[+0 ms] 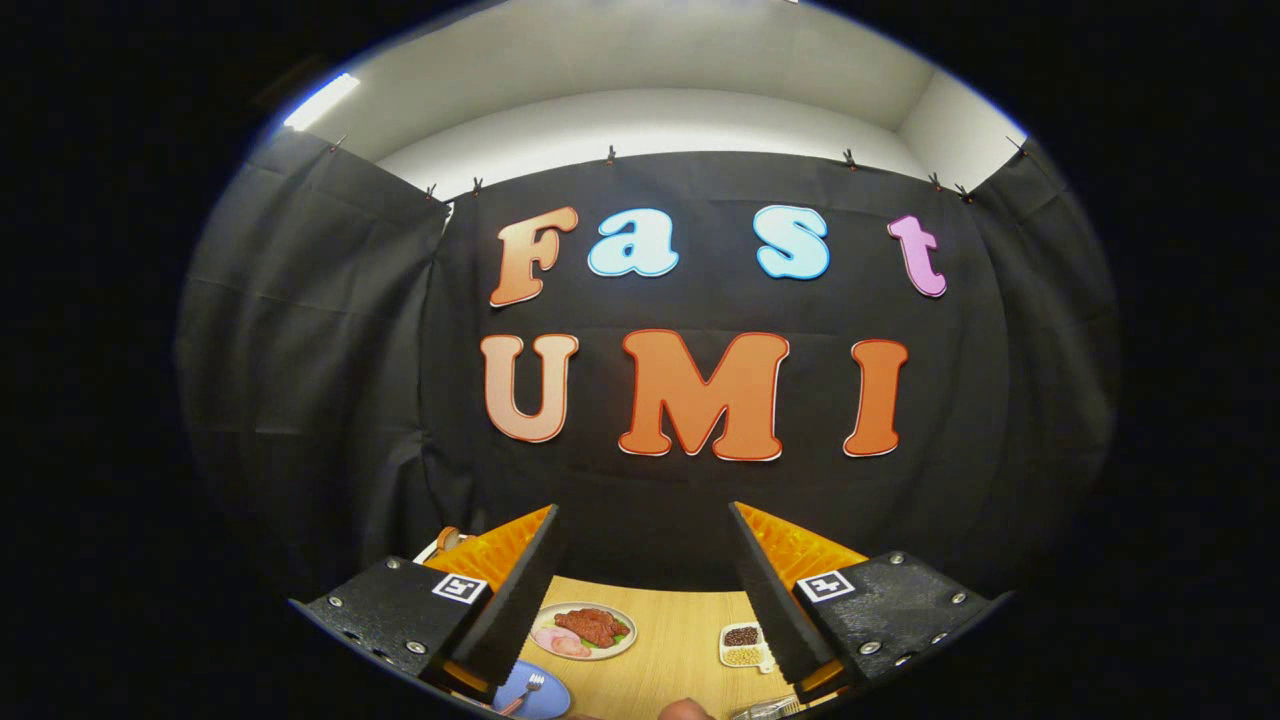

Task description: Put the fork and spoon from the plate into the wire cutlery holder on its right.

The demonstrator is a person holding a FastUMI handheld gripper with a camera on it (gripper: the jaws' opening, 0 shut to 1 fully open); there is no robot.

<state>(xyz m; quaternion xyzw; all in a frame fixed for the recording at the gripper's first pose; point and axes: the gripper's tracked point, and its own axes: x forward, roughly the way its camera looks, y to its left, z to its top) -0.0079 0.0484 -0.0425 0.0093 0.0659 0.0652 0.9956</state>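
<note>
Gripper view looks out over a light wooden table (680,640) toward the black cloth wall (700,480) of the booth. The hand-held gripper (645,590) is held up above the table, and its two fingers (520,600) are wide apart with nothing between them.

Down low, near the left finger, sits a round blue plate (548,697). A small fork with a reddish handle (524,692) lies on that plate, its prongs pointing away from the gripper. I cannot make out a spoon on the plate from here.

Farther out, between the two fingers, is a round pale plate with pretend meat and a green leaf (584,630). Just beside the right finger is a small white tray with two parts (742,646), dark beans in the far part and pale beans in the near part.

Low down and close, under the right finger, a bit of shiny wire thing (768,709) peeks out. It may be the cutlery holder, but too little shows to be sure. Next to it, a small rounded bit of a person's finger (686,710) pokes in, between the blue plate and the wire thing.
</note>
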